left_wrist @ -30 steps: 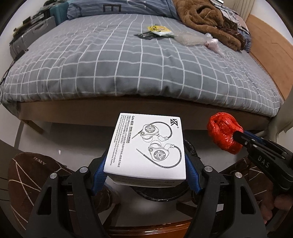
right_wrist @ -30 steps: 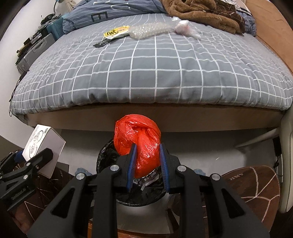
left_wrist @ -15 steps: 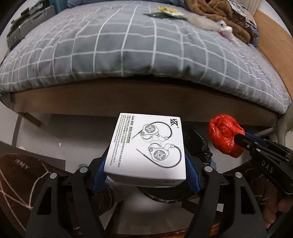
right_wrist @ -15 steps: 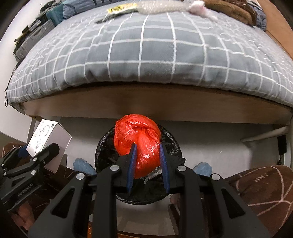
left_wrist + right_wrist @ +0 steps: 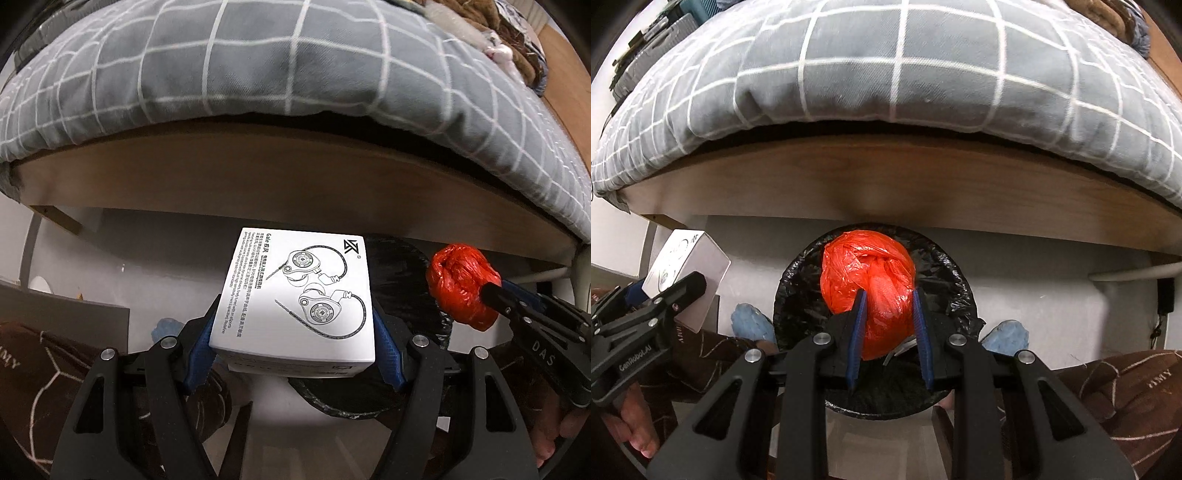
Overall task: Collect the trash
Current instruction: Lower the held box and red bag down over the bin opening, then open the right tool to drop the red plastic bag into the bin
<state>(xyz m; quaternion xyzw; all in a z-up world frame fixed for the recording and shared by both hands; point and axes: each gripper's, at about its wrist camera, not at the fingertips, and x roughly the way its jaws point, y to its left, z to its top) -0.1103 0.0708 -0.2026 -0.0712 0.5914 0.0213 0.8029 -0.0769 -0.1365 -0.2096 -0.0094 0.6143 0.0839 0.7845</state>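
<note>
Both grippers have come lower since the earlier frames; the bed (image 5: pixel 886 74) now fills the upper view and the bin (image 5: pixel 945 266) sits directly below. Left gripper (image 5: pixel 293 332) fingers clamp the white box (image 5: pixel 299 291) by its sides, beside the bin. Right gripper (image 5: pixel 888 325) fingers pinch the red bag (image 5: pixel 868 273), wadded, over the bin's mouth.

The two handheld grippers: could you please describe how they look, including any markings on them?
Both are matte black frames of angular, cut-out link arms joined by round silver pivot screws, ending in blue textured finger pads. The left gripper carries white "GenRobot.AI" lettering on its side, seen from the right wrist; the right gripper shows white letters "DAS" in the left wrist view. No cables are visible.
</note>
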